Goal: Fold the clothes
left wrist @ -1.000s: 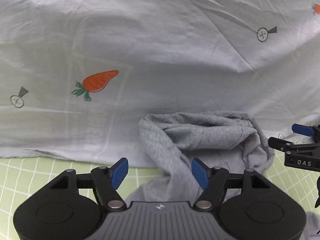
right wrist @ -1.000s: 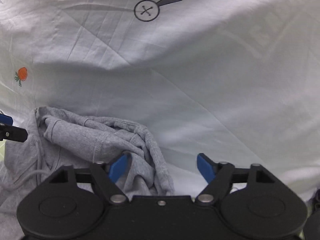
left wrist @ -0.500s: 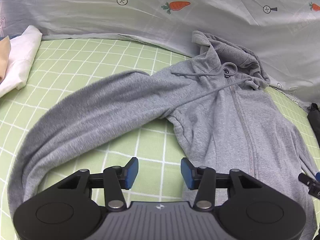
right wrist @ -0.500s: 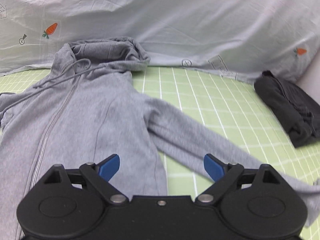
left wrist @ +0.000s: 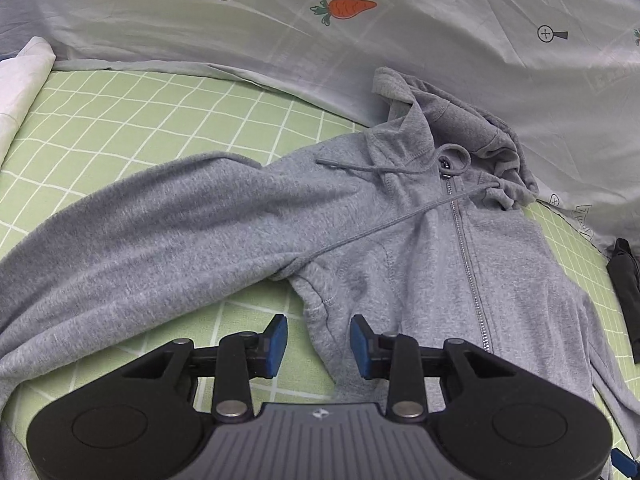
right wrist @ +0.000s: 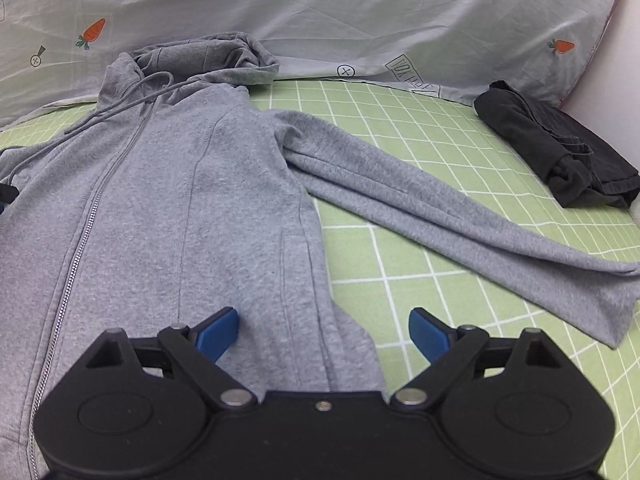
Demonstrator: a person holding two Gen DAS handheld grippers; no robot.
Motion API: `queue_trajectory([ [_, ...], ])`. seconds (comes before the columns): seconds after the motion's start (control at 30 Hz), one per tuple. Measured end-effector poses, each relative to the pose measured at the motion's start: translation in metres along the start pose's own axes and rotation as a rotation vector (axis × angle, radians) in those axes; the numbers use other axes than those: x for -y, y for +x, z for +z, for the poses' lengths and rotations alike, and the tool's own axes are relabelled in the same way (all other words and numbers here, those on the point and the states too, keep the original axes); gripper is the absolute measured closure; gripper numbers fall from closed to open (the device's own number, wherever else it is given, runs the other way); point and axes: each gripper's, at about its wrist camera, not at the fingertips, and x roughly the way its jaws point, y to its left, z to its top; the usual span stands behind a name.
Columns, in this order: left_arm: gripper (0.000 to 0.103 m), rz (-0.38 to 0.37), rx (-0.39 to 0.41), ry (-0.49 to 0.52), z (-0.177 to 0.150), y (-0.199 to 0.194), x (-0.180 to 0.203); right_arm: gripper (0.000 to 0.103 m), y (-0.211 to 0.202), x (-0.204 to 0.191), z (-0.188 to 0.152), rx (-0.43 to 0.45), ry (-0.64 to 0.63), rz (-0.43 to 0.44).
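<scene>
A grey zip-up hoodie (left wrist: 420,248) lies face up on the green checked sheet, zipped, hood toward the back, both sleeves spread out. My left gripper (left wrist: 319,340) is open and empty, low over the hoodie's left side edge below the armpit. In the right wrist view the hoodie (right wrist: 192,208) fills the left half, its right sleeve (right wrist: 460,216) stretching toward the right. My right gripper (right wrist: 324,334) is wide open and empty over the hoodie's right side edge near the pocket.
A pale grey carrot-print sheet (left wrist: 360,40) is bunched along the back. A folded black garment (right wrist: 556,148) lies at the right. A white folded cloth (left wrist: 20,80) lies at the far left. Green checked sheet (right wrist: 440,128) shows between them.
Both grippers pulled back from the hood at the rear toward the hoodie's lower body, so the whole garment now shows. The left jaws have narrowed a little.
</scene>
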Motion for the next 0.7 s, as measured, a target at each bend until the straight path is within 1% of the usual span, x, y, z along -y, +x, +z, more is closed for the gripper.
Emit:
queue_trajectory([
  [0.03, 0.088, 0.000, 0.006, -0.012, 0.000, 0.002, -0.001, 0.009, 0.001, -0.001, 0.000, -0.001, 0.003, -0.003],
  [0.07, 0.098, -0.002, 0.012, -0.021, 0.000, 0.003, -0.003, 0.009, 0.001, -0.001, 0.000, -0.001, 0.006, -0.007],
  [0.13, 0.098, -0.007, 0.028, -0.022, 0.001, 0.002, -0.006, 0.008, 0.002, -0.002, -0.001, -0.004, 0.007, -0.013],
  [0.27, 0.098, 0.054, 0.090, 0.053, 0.008, -0.010, -0.017, 0.006, 0.004, -0.001, -0.002, -0.010, 0.020, -0.018],
  [0.3, 0.098, 0.060, 0.099, 0.059, 0.011, -0.012, -0.021, 0.006, 0.004, -0.001, -0.002, -0.012, 0.025, -0.018],
  [0.37, 0.098, 0.070, 0.104, 0.054, 0.017, -0.013, -0.029, 0.005, 0.005, 0.000, -0.003, -0.013, 0.028, -0.018],
  [0.4, 0.098, 0.086, 0.098, 0.041, 0.018, -0.012, -0.031, 0.005, 0.005, 0.001, -0.003, -0.013, 0.028, -0.019],
  [0.43, 0.102, 0.114, 0.094, 0.033, 0.018, -0.011, -0.032, 0.005, 0.005, 0.001, -0.003, -0.013, 0.028, -0.019],
  [0.47, 0.103, 0.143, 0.090, 0.031, 0.017, -0.012, -0.032, 0.004, 0.006, 0.001, -0.003, -0.014, 0.028, -0.021],
  [0.53, 0.101, 0.094, 0.061, 0.010, 0.014, -0.017, -0.035, 0.004, 0.006, 0.000, -0.002, -0.018, 0.021, -0.024],
  [0.57, 0.100, 0.047, 0.055, -0.027, 0.011, -0.023, -0.038, 0.004, 0.006, 0.000, -0.001, -0.020, 0.015, -0.026],
  [0.6, 0.096, 0.001, 0.047, -0.057, 0.007, -0.028, -0.040, 0.004, 0.005, -0.001, -0.001, -0.021, 0.009, -0.028],
  [0.63, 0.091, -0.038, 0.031, -0.064, 0.001, -0.033, -0.039, 0.004, 0.004, -0.001, -0.002, -0.022, 0.007, -0.027],
  [0.67, 0.078, -0.063, 0.007, -0.052, -0.005, -0.036, -0.035, 0.004, 0.003, -0.001, -0.003, -0.024, 0.006, -0.026],
  [0.7, 0.070, -0.076, -0.015, -0.024, -0.013, -0.040, -0.029, 0.004, 0.002, -0.001, -0.004, -0.025, 0.004, -0.024],
])
